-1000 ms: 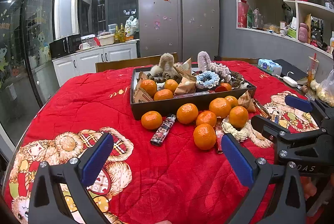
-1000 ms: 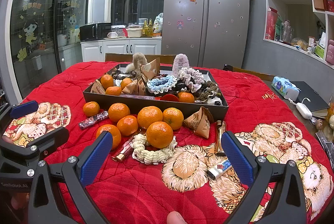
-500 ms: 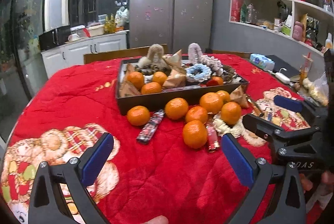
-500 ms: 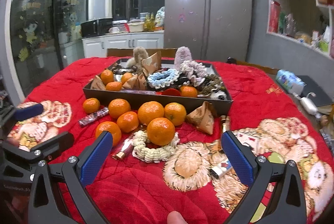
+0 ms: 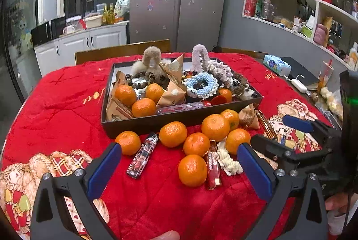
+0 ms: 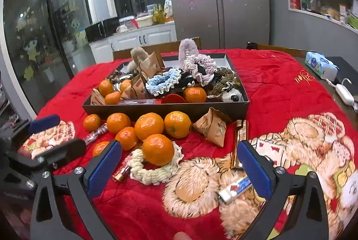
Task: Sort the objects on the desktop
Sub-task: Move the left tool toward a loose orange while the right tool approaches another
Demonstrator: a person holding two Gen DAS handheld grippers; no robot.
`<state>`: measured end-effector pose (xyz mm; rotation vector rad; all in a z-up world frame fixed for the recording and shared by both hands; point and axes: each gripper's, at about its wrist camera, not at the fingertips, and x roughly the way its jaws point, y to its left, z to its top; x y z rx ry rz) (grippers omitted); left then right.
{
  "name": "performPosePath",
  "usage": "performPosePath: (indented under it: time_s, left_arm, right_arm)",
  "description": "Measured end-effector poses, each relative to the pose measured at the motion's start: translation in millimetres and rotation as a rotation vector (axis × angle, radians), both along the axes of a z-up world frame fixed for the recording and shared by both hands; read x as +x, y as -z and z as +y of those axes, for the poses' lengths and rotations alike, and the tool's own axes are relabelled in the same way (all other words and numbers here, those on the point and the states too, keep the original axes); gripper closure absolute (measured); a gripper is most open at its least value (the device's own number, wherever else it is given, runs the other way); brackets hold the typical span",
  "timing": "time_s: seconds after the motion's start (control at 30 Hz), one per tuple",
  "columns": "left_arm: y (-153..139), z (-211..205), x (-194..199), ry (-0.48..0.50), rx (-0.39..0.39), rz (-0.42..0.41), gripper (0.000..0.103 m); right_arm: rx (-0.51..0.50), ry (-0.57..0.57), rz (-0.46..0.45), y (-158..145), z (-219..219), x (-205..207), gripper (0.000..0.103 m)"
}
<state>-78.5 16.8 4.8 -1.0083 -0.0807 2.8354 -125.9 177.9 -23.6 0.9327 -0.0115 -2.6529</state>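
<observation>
- Both views have closed in on the black tray (image 5: 179, 120) on the red-clothed counter (image 5: 56, 105) versus a second ago; approach step, nothing sorted yet.
- Tray holds tangerines, scrunchies, paper packets, beads.
- Loose tangerines (image 6: 157, 151) lie just in front of the tray.
- Left claw (image 5: 179, 170) released, empty.
- Right claw (image 6: 179, 169) released, empty, nearest the tangerine on the cream scrunchie (image 6: 154, 169).

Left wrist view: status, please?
Left gripper open, empty; right gripper open, empty. Oranges loose in front of the tray. Nothing blocking.
</observation>
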Motion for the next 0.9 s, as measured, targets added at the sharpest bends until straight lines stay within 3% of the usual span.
performPosePath:
  time_s: [0.23, 0.37, 0.57, 0.77, 0.9]
  left_arm:
    - [16, -5, -21, -0.008, -0.018, -0.057, 0.0]
    - [31, -8, -28, -0.023, -0.013, -0.088, 0.0]
    - [44, -2, -30, -0.017, -0.075, -0.095, 0.0]
    - [54, -10, -35, -0.007, 0.017, -0.155, 0.0]
    - [57, -12, -36, -0.01, 0.034, -0.169, 0.0]
  right_arm:
    - [0.007, -0.103, -0.113, 12, -9, -25, 0.017]
    - [0.005, -0.148, -0.128, 22, -17, -30, 0.036]
    - [-0.024, -0.162, -0.162, 33, -18, -33, 0.045]
    - [-0.055, -0.171, -0.172, 37, -15, -35, 0.05]
    - [-0.026, -0.165, -0.15, 35, -17, -29, 0.052]
